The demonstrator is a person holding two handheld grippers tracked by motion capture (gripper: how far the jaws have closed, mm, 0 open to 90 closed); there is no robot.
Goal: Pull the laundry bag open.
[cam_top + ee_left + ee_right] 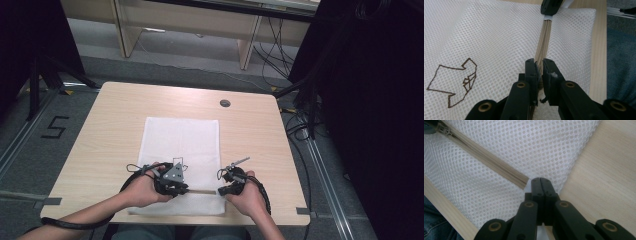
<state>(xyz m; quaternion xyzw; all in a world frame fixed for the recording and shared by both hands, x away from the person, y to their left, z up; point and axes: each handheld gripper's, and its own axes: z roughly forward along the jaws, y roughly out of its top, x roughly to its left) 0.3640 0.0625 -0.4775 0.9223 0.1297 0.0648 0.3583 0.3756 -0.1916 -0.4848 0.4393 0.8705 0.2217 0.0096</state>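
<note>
Light wooden table [110, 125], white mesh bag [182, 137] flat on it — near edge

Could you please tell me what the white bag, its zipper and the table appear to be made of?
Mesh bag: white synthetic netting, seemingly, judging by its regular small holes. Zipper: beige woven tape with fine teeth, likely plastic. Table: pale matte wood-grain surface, possibly laminate.

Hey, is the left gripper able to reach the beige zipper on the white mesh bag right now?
Probably yes: the left gripper already has its jaws nearly closed around the beige zipper of the white mesh bag, with nothing between them.
</note>
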